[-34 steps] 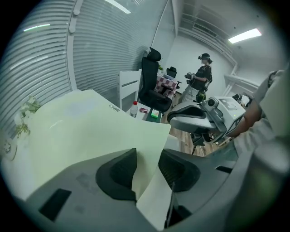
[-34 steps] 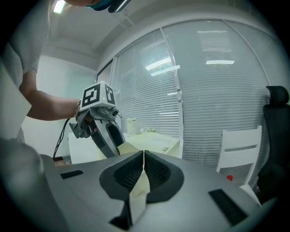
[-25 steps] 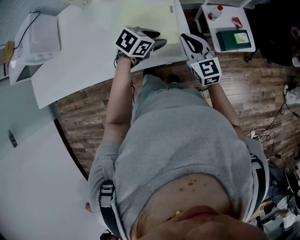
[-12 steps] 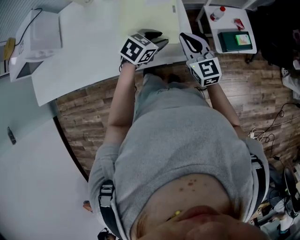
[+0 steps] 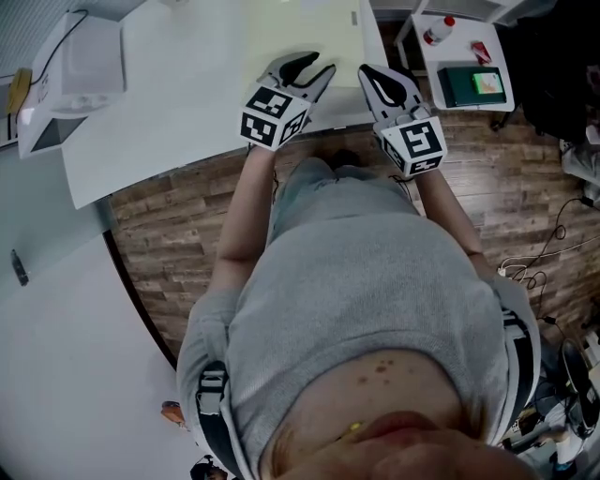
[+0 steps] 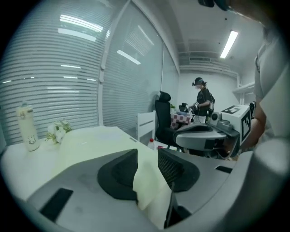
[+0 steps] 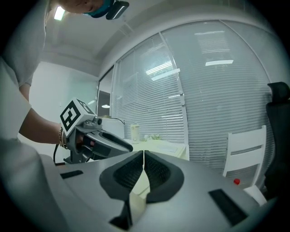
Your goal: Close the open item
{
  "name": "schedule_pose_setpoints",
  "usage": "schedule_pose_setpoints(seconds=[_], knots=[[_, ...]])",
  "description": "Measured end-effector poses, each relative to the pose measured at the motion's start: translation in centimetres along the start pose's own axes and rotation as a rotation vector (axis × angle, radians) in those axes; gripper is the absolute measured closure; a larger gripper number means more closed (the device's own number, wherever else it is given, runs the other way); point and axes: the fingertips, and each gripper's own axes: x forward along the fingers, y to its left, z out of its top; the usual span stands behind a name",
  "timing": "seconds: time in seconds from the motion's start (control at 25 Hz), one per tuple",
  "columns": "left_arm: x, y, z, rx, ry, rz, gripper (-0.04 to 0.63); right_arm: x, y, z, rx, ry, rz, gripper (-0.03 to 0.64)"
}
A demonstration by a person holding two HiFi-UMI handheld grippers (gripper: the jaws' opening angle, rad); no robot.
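A white box [image 5: 80, 70] sits at the left end of the white table [image 5: 169, 122], and a pale yellow sheet [image 5: 291, 28] lies flat on the table's right part. Over the table's near edge, the left gripper [image 5: 314, 64] has jaws apart around nothing, having just been closing. Beside it, the right gripper [image 5: 375, 77] has its jaws pressed together, empty.

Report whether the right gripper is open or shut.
Shut. The right gripper shows its pads meeting at the tips in its own view, nothing between them.

White table [image 5: 159, 112], wood-plank floor [image 5: 178, 234], slatted blinds [image 6: 45, 77], ceiling strip light [image 6: 230, 43], black office chair [image 6: 163, 121]
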Motion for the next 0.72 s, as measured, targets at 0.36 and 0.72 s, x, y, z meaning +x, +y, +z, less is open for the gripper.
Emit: schedule_pose_setpoints(seconds=[0.36, 0.72], knots=[[-4.6, -0.5, 4.1, 0.086, -0.289, 0.116, 0.511, 0.2, 0.9, 2.6, 0.002, -0.048, 0.01, 0.552], [-8.9, -0.6, 3.9, 0.071, -0.384, 0.131, 0.563, 0.4, 4.1, 4.6, -0.008, -0.08, 0.013, 0.552]])
